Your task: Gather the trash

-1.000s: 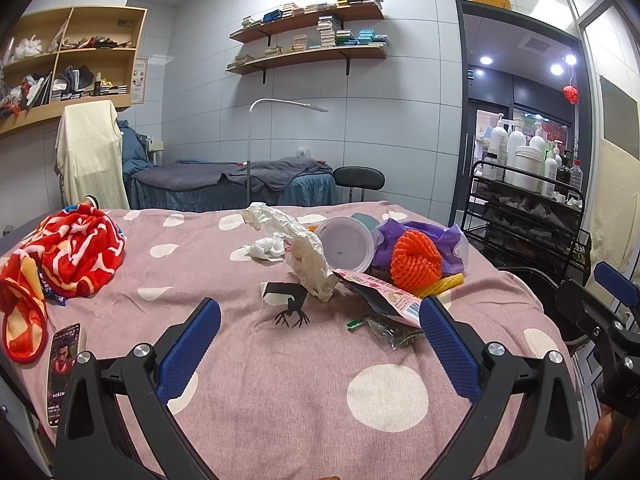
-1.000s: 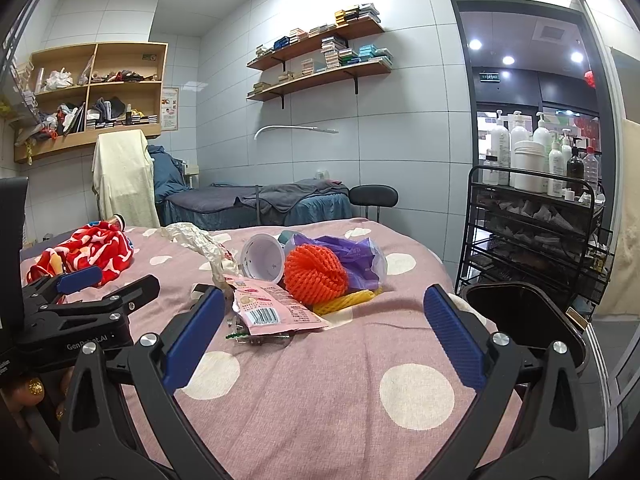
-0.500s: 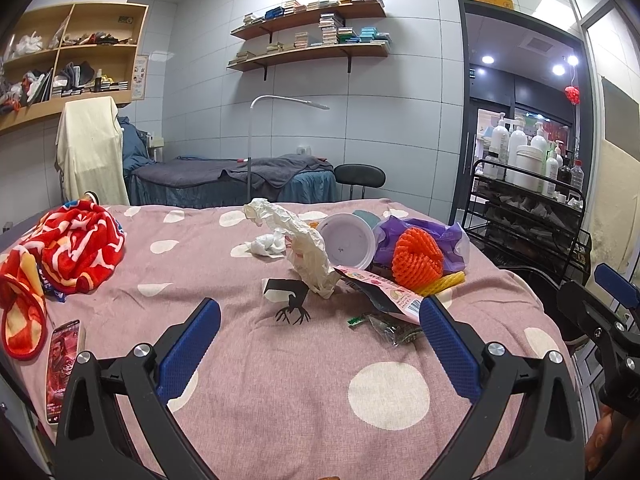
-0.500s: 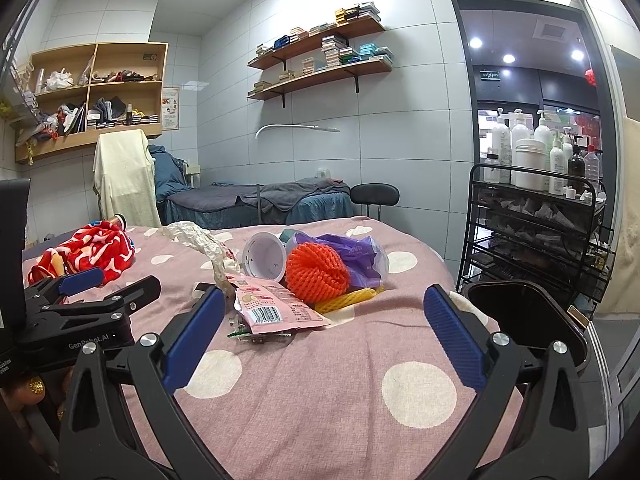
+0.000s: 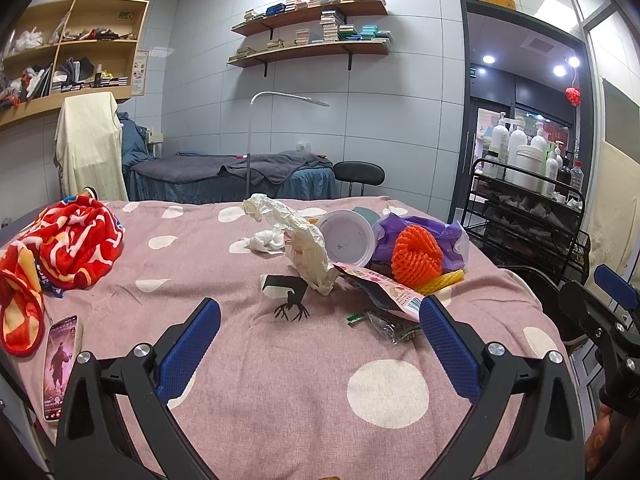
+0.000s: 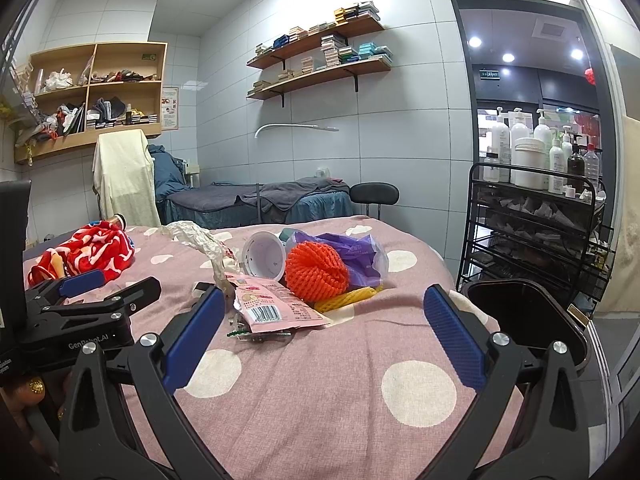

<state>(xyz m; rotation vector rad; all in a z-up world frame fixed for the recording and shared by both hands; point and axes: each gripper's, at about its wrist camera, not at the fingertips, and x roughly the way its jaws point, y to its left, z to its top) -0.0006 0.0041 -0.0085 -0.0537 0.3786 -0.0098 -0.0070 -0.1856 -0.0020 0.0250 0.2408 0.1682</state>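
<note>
The left gripper [image 5: 316, 344] has its blue fingers [image 5: 188, 344] spread wide apart, and nothing is between them. The right gripper [image 6: 320, 332] is just the same: blue fingers [image 6: 452, 336] wide apart and holding nothing. Both hang low over the near part of the bed with the pink cover and pale dots [image 5: 256, 396].

Just past the fingers lies the trash, all in one heap near the middle of the bed. Nearest is a flat pink snack packet with a barcode [image 6: 272, 304], with a small clear crinkly wrapper [image 5: 394, 326] just beside it. Behind them sit a bright orange foam net [image 6: 316, 272], a yellow foam net [image 6: 348, 296] under it, a white plastic cup on its side [image 6: 264, 256], a purple plastic bag [image 6: 352, 252] and a long crumpled white paper bag [image 5: 304, 244]. A small white tissue ball [image 5: 266, 240] lies a bit to the left.

A black open bin [image 6: 524, 312] stands on the floor by the right side of the bed. A phone [image 5: 60, 364] and a red patterned blanket [image 5: 76, 240] lie to the left; these do not look like trash.

It looks like picking has not started yet. The next move is likely to reach forward to the pink packet, close the fingers on its edge, and carry it to the bin. The packet is thin and flat, so it may slip.
</note>
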